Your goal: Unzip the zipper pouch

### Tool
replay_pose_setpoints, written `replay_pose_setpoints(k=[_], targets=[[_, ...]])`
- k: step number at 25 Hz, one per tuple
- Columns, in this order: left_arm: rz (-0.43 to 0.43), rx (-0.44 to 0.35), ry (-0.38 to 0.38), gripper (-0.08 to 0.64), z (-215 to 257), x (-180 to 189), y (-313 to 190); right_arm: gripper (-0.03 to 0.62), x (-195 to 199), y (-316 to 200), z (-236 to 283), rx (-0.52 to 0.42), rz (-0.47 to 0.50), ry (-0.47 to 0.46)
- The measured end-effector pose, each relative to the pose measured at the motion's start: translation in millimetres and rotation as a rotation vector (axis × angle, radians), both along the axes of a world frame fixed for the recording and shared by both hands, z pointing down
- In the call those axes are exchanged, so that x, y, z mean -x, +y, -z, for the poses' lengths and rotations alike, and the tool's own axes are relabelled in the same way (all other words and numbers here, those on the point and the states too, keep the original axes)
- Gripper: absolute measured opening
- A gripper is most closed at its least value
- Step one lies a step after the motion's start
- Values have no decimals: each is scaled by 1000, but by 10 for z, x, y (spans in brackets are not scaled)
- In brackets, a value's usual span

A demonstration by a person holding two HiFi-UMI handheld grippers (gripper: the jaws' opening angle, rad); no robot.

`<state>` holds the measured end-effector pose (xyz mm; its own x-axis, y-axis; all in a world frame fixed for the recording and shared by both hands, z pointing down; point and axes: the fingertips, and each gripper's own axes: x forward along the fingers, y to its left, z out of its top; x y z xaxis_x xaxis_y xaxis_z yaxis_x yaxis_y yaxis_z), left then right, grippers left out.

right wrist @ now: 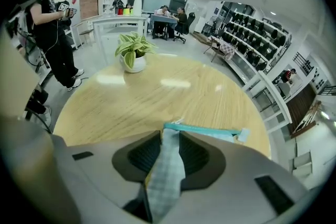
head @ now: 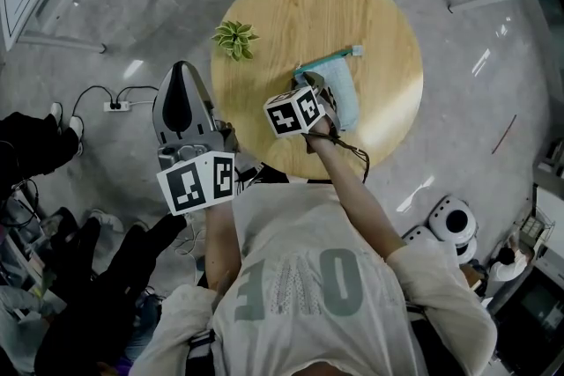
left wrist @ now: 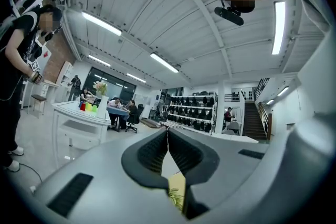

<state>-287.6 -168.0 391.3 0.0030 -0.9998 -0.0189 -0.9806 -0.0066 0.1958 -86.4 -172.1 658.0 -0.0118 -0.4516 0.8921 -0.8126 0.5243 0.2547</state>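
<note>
Closest below the head camera, I am seeing the person's pale shirt, with both arms reaching forward. Off the left edge of the round wooden table, the left gripper is hanging over the floor. Over the tabletop, the right gripper is pointing down at the zipper pouch, which is lying near the table's middle. A small potted plant is standing well apart to its left.

Looking along the left gripper, I am finding its jaws pressed together with nothing between them, aimed level across the room.

Looking along the right gripper, I am seeing its jaws pinching a checked fold of the zipper pouch across a narrow gap. Its teal zipper strip is running rightward just past the tips on the table, and the potted plant is standing beyond.
</note>
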Motion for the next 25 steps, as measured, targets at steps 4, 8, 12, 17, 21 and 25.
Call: replay_pose_setpoints(k=[4, 8, 12, 17, 21, 25], targets=[[-1, -5, -1, 29, 12, 20, 10, 79, -23, -9, -25, 3, -13, 11], [-4, -10, 0, 29, 13, 18, 22, 43, -43, -27, 9, -10, -18, 11], [-14, -24, -6, 28, 96, -40, 15, 37, -102, -102, 189, -39, -43, -28], [-28, -50, -9, 28, 255, -180, -21, 34, -161, -311, 669, -127, -63, -125], [-62, -76, -9, 29, 392, -382, -31, 34, -241, -480, 1215, -241, -68, -213], [-102, -115, -4, 28, 577, -589, -64, 34, -343, -569, 1848, -370, -63, -341]])
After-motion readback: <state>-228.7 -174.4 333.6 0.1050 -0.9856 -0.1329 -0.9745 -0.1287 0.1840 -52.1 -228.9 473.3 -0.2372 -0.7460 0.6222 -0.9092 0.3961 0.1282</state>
